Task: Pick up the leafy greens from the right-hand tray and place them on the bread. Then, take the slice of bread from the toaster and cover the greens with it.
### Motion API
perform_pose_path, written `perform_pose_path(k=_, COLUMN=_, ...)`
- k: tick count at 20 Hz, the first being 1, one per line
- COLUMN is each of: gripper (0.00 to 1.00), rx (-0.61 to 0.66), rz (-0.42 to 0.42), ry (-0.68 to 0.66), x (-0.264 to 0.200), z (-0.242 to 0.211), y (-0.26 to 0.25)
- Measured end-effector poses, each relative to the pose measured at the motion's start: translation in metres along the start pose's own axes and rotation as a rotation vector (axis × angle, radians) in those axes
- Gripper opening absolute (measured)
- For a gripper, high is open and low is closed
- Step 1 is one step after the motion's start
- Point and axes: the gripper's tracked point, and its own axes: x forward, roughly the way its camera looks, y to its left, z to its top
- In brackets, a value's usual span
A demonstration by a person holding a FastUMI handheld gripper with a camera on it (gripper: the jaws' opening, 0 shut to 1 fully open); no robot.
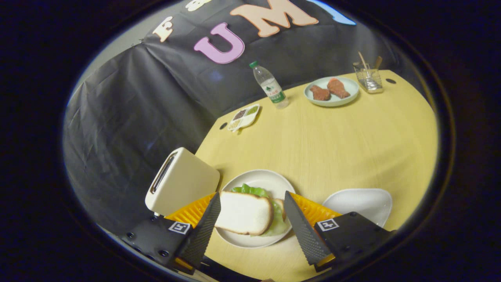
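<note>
- Bread [243, 213] tops the greens [250, 190] on our plate [270, 181], between the fingers.
- Our claw [250, 231] is spread, gripping nothing.
- Bottle [270, 85] label unreadable.

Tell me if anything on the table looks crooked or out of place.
The top bread slice sits askew on the greens in the white plate, so lettuce sticks out at the back and right. It lies between the open fingers of the hand-held gripper. Nothing looks spilled or damaged.
</note>
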Motion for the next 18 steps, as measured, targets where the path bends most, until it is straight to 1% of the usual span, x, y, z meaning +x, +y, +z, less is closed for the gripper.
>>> perform_pose_path(k=5, gripper=1.00, rx=-0.072, rz=-0.034, ry=-0.144, x=-0.033, z=0.046, y=-0.005)
perform_pose_path(k=12, gripper=1.00, rx=-0.195, rz=-0.144, ry=-0.360, x=-0.100, z=0.116, y=-0.022)
perform_pose_path(k=15, gripper=1.00, rx=-0.228, rz=-0.175, ry=-0.441, x=-0.126, z=0.143, y=-0.022)
perform_pose_path(k=18, gripper=1.00, rx=-0.295, rz=-0.235, ry=-0.519, x=-0.154, z=0.170, y=-0.026)
